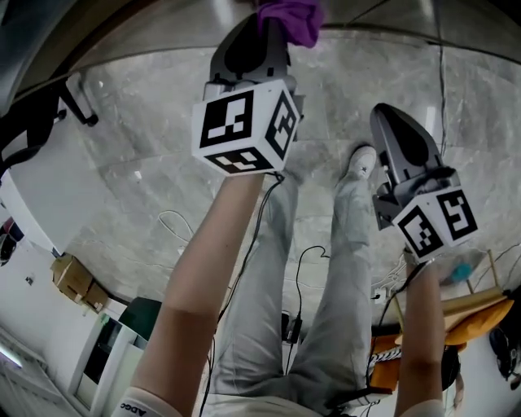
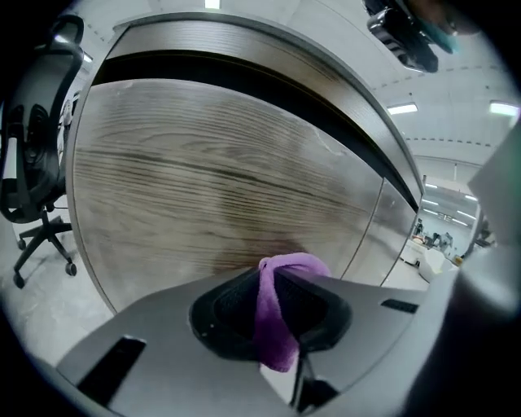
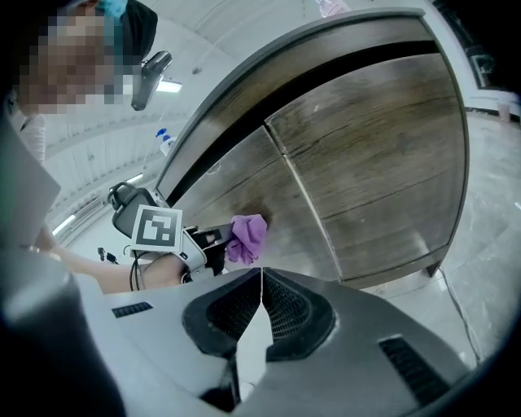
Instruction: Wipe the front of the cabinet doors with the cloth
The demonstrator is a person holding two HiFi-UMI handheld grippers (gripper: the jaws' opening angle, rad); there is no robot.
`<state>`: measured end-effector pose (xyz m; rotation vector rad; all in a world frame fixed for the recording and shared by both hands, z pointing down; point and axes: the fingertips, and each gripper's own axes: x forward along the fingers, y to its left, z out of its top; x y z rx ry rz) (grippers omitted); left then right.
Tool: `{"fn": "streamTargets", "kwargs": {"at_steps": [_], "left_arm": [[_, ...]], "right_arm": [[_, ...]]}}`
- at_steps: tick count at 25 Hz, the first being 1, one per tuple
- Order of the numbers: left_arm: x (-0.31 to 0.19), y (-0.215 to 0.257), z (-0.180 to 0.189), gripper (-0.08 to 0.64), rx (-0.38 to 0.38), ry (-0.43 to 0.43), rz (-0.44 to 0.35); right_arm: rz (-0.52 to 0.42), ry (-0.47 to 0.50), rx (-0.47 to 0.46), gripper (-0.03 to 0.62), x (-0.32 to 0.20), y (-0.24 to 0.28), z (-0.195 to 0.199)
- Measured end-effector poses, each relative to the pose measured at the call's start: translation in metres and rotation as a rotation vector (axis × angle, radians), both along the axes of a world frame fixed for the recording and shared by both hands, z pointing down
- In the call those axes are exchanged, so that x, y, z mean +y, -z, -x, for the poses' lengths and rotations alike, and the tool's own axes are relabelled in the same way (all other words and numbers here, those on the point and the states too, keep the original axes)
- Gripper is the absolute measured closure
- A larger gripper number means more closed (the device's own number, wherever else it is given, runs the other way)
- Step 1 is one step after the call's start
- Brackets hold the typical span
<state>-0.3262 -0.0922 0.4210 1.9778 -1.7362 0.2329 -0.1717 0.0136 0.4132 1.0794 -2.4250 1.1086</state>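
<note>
A purple cloth [image 2: 281, 305] is pinched between the jaws of my left gripper [image 2: 275, 281], which is shut on it. The cloth [image 1: 291, 18] pokes out past that gripper [image 1: 262, 32] at the top of the head view, close to the wood-grain cabinet door [image 2: 220, 183]. From the right gripper view the cloth [image 3: 247, 238] touches or nearly touches the left door [image 3: 236, 191]. My right gripper [image 3: 261, 281] is shut and empty, held back from the doors; it hangs lower and to the right [image 1: 399, 134] in the head view.
A second wood-grain door [image 3: 378, 163] lies right of the seam. A black office chair [image 2: 32, 155] stands left of the cabinet. Marble-look floor [image 1: 146, 179] lies below, with cables [image 1: 305, 269] and the person's legs and white shoe [image 1: 361, 160]. Boxes and clutter sit at the lower edges.
</note>
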Motion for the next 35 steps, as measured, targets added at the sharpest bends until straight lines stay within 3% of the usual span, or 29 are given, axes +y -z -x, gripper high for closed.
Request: {"fn": "streamTargets", "kwargs": {"at_steps": [7,12,17,23,29,35], "left_arm": [[0.013,-0.006,0.073,0.506,-0.021,0.0,0.007],[0.029,-0.017,0.137,0.506,-0.033,0.061,0.038],[0.04,-0.022,0.197,0.506,-0.082,0.113,0.057],[0.051,-0.024,0.225,0.506,-0.134,0.182,0.063],[0.071,-0.021,0.209,0.506,-0.144,0.235,0.077],[0.081,-0.034,0.119,0.506,-0.107,0.192,0.099]], "right_arm": [[-0.003,0.038,-0.012,0.565,0.017,0.001,0.076],[0.004,0.062,-0.002,0.563,0.028,-0.004,0.112],[0.014,0.068,-0.002,0.564,0.03,-0.009,0.139],[0.017,0.106,-0.017,0.563,0.035,-0.013,0.147],[0.016,0.129,-0.043,0.565,0.035,-0.011,0.128],[0.034,0.15,-0.052,0.563,0.041,-0.011,0.075]]}}
